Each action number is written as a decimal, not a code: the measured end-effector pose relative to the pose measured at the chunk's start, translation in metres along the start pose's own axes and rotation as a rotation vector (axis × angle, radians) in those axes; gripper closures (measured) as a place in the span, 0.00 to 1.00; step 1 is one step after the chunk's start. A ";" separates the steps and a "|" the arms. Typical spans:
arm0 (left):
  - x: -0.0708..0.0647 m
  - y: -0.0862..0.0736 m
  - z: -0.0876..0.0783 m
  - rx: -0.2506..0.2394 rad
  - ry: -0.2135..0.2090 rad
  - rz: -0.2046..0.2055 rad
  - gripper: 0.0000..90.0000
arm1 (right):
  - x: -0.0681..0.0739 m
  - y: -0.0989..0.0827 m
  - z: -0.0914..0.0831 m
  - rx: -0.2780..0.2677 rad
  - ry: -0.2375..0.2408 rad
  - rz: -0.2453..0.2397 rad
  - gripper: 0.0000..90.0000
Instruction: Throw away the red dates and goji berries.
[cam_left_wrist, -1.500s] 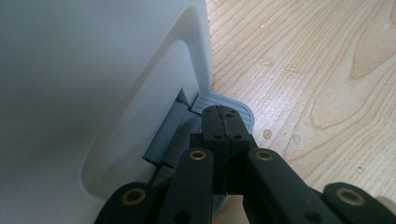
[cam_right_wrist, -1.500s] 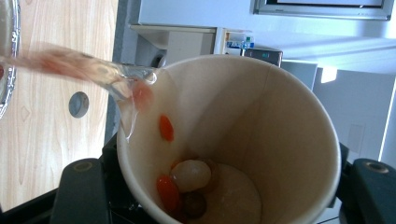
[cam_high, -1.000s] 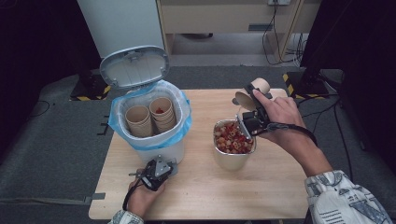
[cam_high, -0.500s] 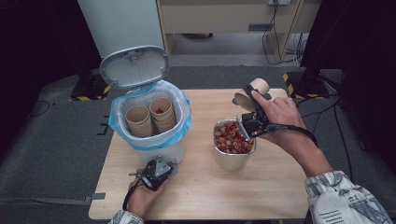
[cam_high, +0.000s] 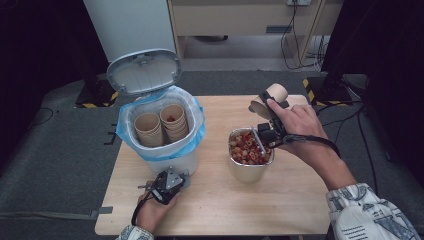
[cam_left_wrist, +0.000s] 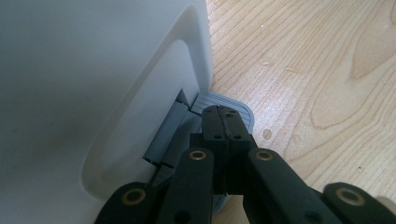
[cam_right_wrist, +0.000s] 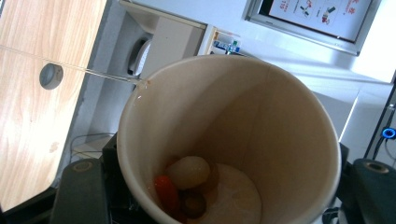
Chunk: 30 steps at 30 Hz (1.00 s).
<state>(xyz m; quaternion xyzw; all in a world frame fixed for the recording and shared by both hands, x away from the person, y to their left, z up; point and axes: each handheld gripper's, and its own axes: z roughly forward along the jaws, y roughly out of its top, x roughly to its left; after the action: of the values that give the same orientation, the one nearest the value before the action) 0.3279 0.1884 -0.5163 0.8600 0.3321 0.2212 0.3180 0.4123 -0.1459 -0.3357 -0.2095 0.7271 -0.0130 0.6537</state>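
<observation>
Holding a paper cup (cam_high: 270, 97) in the right hand-held gripper (cam_high: 267, 131), tipped over the metal bowl (cam_high: 248, 170) on the bench (cam_high: 300, 200); bin (cam_high: 162, 145) sits to its left. Left hand-held gripper (cam_left_wrist: 223, 122), jaws closed, presses the bin pedal (cam_left_wrist: 238, 108).

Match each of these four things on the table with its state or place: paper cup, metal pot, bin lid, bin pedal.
Things:
1. paper cup
2. metal pot
3. bin lid
4. bin pedal

States or places:
A. raised open
B. under the shut left gripper
C. tilted in the right gripper, a few bits of food left inside
D. standing on the table, filled with red and pale food pieces

Pairs: 1-C, 2-D, 3-A, 4-B
</observation>
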 end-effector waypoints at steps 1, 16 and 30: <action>0.000 0.000 0.000 0.000 0.000 0.000 1.00 | 0.001 0.002 0.000 0.000 0.003 -0.018 0.34; 0.000 0.000 0.000 0.000 0.001 0.000 1.00 | 0.008 0.008 0.002 0.003 0.011 -0.074 0.34; 0.000 0.000 0.000 0.000 -0.002 -0.001 1.00 | 0.014 0.010 0.001 0.001 0.027 -0.122 0.34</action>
<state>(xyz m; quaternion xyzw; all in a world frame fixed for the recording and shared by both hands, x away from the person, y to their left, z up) 0.3280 0.1886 -0.5163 0.8599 0.3324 0.2203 0.3186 0.4090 -0.1410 -0.3523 -0.2527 0.7216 -0.0561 0.6421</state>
